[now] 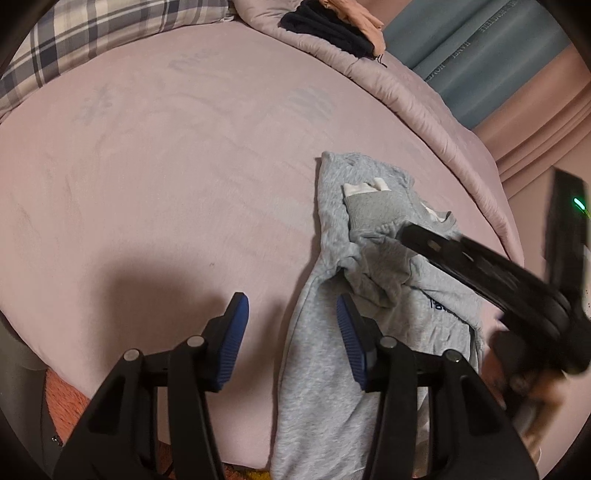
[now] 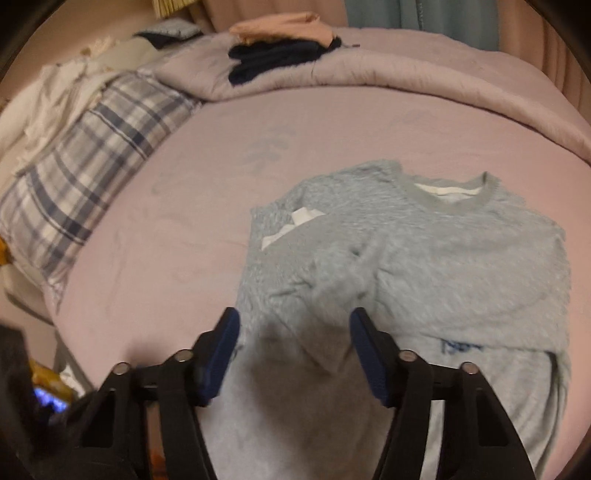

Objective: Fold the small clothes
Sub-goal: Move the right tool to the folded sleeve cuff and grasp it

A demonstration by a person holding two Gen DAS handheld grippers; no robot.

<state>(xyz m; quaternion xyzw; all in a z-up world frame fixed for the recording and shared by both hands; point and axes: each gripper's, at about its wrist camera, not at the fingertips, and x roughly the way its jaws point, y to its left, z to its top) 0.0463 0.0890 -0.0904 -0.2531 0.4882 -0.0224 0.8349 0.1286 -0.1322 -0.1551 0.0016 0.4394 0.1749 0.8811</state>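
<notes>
Here you have the grey sweatshirt (image 2: 424,258) lying on the pink bedsheet (image 1: 166,166), toward the near edge of the bed and well clear of the plaid pillow (image 2: 85,184) at the head end. Its neckline points to the far edge, where the rolled quilt (image 2: 406,74) carries a dark folded garment (image 2: 273,61) with a peach one (image 2: 284,27) beside it; judging by the task, that looks like your finished pile, kept out of the working area.

One sleeve already lies across the chest with its cuff (image 1: 373,214) resting on the body, so the shirt is narrowed on that side and seems partly folded.

Your left gripper (image 1: 291,339) is about half open, and nothing is pinched: its left pad (image 1: 232,339) hangs over bare sheet, its right pad (image 1: 351,339) over the shirt's side edge. That straddle suits taking the folded edge, which would let you lift the layers together.

Your right gripper (image 2: 295,354) also stands partly open above the lower body of the shirt, a fold of grey cloth between the pads but not visibly gripped; the view is blurred. In the left wrist view it reaches over the sleeve toward the cuff.

Close both on cloth before you lift, or the crossed sleeve may slide off.
</notes>
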